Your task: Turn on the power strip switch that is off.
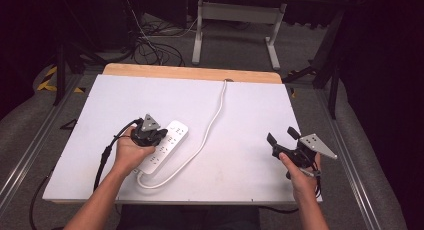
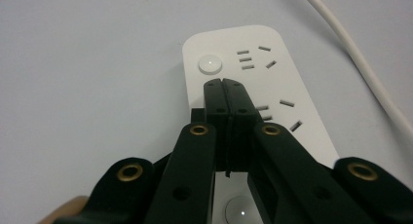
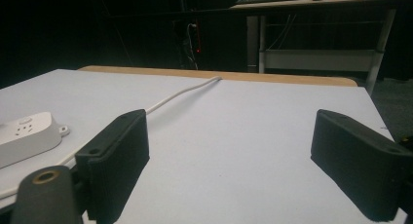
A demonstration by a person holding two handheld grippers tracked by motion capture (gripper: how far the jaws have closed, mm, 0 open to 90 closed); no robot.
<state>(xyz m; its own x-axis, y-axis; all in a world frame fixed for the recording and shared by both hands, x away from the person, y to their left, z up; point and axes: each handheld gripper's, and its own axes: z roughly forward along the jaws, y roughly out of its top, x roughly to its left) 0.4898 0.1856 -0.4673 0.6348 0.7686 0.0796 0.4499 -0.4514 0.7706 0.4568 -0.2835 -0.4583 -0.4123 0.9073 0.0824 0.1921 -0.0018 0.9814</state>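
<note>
We see a white power strip (image 2: pixel 253 83) with grey slot openings and a white round button (image 2: pixel 210 65) just ahead of our black left gripper (image 2: pixel 225 84). Its cord (image 1: pixel 212 121) is white; the table (image 1: pixel 250 115) is white, wood-edged.

White power strip (image 1: pixel 165 145) – flat, angled, table's left

The high view looked forward and down on the whole desk (image 1: pixel 250 105) from the person's side. The left gripper view sat close above the power strip (image 2: pixel 253 78), facing steeply down. The right gripper view looked low and level across the desk, sharing the strip and its white cable (image 3: pixel 185 92) with the others.
</note>
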